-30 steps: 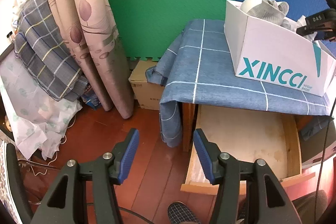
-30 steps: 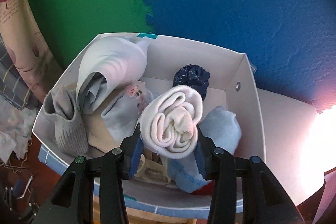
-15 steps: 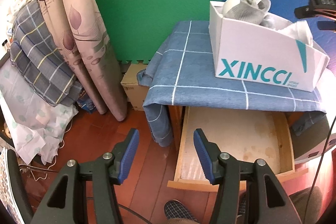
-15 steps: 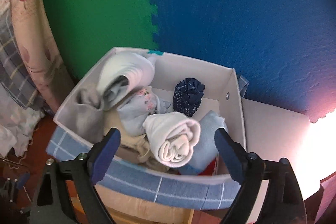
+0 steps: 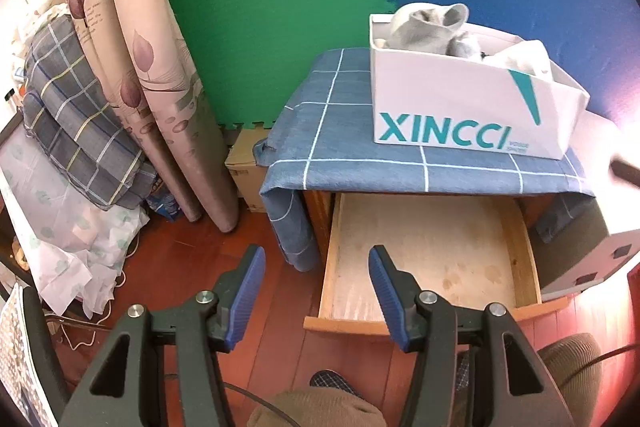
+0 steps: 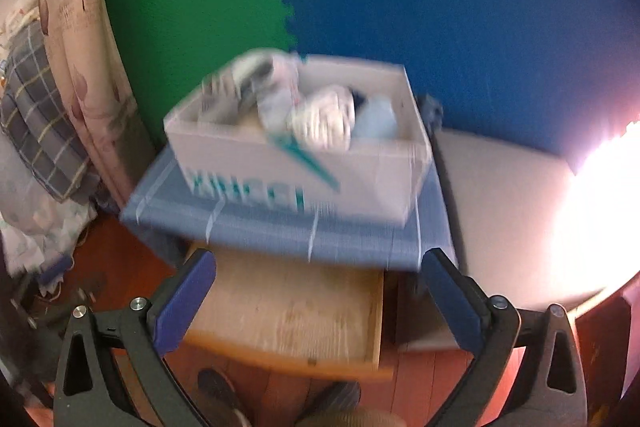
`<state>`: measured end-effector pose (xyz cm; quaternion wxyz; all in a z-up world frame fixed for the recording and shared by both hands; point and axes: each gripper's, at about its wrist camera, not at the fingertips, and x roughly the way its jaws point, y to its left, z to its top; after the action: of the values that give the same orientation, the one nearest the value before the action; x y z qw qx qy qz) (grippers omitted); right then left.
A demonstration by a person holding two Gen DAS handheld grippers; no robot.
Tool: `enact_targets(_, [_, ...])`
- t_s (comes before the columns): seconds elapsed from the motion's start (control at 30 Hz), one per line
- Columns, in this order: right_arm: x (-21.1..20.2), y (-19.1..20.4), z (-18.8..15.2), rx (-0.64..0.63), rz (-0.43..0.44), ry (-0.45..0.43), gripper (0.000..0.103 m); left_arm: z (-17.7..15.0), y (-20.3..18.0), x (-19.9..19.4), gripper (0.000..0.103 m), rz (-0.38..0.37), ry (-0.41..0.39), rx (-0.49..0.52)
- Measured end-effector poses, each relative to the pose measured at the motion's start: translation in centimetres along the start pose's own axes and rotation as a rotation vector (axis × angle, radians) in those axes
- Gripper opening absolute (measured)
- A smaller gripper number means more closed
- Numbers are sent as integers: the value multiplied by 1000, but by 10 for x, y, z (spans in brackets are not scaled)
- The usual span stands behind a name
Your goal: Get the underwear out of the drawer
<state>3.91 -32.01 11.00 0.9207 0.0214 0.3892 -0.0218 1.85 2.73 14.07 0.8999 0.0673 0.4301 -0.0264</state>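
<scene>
Now the pulled-out wooden drawer (image 5: 432, 259) shows bare below both grippers. Rolled garments sit in the white cardboard box (image 6: 304, 167) above it. Left gripper (image 5: 316, 287) half-open, empty; right gripper (image 6: 316, 303) jaws opening wide, nothing between.

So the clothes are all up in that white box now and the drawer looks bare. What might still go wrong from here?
1. The white cardboard box with teal lettering is heaped; the cream rolled garment sits near the front wall's rim and might tumble out.
2. The open wooden drawer juts over the floor beside the person's slipper, so a shin could catch it.
3. The blue checked cloth hangs loose at its corner; a snag could drag the box.
</scene>
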Motion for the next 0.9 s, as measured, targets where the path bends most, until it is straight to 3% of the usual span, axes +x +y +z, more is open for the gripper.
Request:
enact_targets(0.17, [14, 6, -54, 3, -20, 101, 102, -9, -9, -13, 55, -15, -2, 18])
enact_targets(0.33, [14, 18, -84, -15, -12, 137, 102, -19, -16, -20, 55, -30, 4, 22])
enact_targets(0.9, [7, 28, -98, -16, 21, 153, 102, -28, -29, -41, 55, -62, -16, 38])
